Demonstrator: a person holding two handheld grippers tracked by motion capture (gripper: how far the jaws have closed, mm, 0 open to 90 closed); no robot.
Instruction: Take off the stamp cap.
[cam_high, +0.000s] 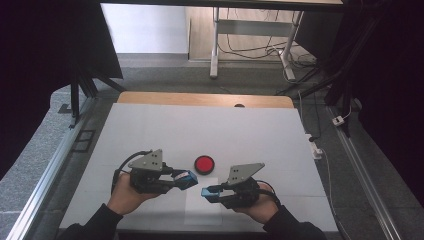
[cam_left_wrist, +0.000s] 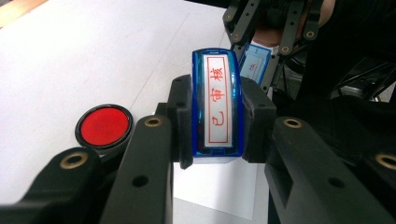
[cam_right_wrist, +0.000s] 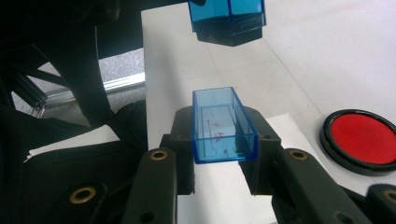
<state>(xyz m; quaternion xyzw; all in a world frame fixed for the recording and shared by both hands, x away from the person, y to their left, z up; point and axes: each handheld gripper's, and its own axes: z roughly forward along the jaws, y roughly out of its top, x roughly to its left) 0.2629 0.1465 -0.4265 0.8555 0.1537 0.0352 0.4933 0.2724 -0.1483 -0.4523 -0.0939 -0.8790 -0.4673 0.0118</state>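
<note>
Jaws first: left gripper (cam_high: 181, 179) squeezed tight on a blue stamp (cam_left_wrist: 217, 105), right gripper (cam_high: 210, 192) squeezed tight on a clear blue cap (cam_right_wrist: 223, 125). Both held up in the air, low over the white paper (cam_left_wrist: 215, 189) at the near side of the desk (cam_high: 200, 130), just in front of the red ink pad (cam_high: 204, 163). Tips close together but not touching in the high view.

Could go wrong from here, at a guess:
- Could miss when pushing stamp and cap together, if not lined up straight. Would bump edge on edge and twist one of them in its grip
- Could slip out, since held only by the two long smooth sides. Would drop onto the paper or the pad
- Could smear red ink on the cap wall or on the jaws, with the letter side bare and facing up
- Could knock the ink pad, sitting so near the left hand

Pointing: stamp lying flat between the jaws, long way running straight out along them, toward the right gripper. Red letters turned up toward the left gripper view. Cap lying the same way, long way along its own jaws, open side up, far end aimed back at the stamp
</note>
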